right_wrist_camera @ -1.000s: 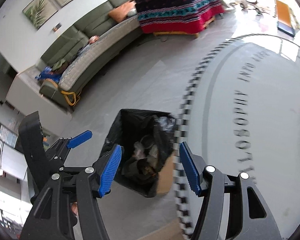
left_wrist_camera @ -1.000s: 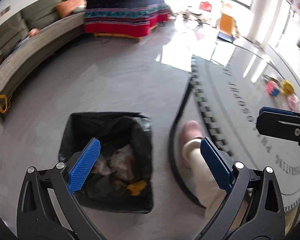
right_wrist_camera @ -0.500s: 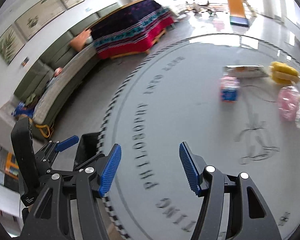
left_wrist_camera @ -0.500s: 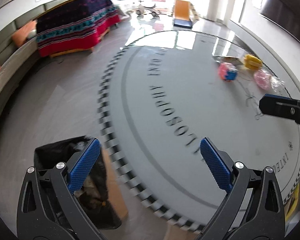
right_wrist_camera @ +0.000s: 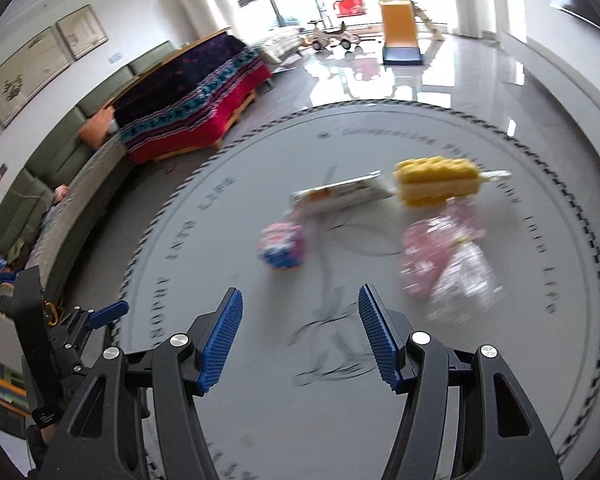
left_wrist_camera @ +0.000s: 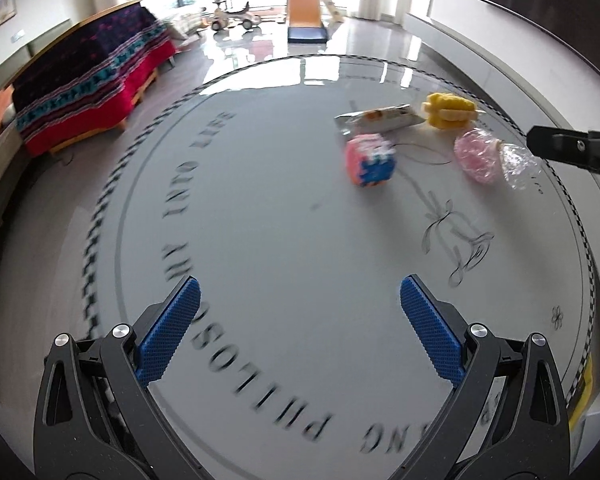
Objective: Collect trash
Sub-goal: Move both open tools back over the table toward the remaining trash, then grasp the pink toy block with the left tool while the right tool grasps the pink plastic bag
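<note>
Left wrist view, items left to right on the round grey glass-topped table (left_wrist_camera: pixel 260 208) with printed lettering:

1. Left gripper (left_wrist_camera: pixel 296 312): blue-padded fingers spread wide, empty, above the near half of the table.
2. Small pink-and-blue printed carton (left_wrist_camera: pixel 370 162), at 1 o'clock from that gripper, well apart. Likely light with thin, crushable walls; take it across two flat sides.
3. Flat white-and-orange foil snack wrapper (left_wrist_camera: pixel 380 117), just behind the carton. Judged limp and slippery; pinch an edge.
4. Yellow sponge-like block (left_wrist_camera: pixel 450 110), touching the wrapper's right end. Soft, springy; grip mid-body.
5. Pink crinkled plastic bag with a clear twisted tail (left_wrist_camera: pixel 478 156), at 2 o'clock. Featherweight and yielding; take the bunched neck.
6. Right gripper (right_wrist_camera: pixel 300 324): fingers parted moderately, empty, with the carton (right_wrist_camera: pixel 280 250) at 12 o'clock, near.
</note>
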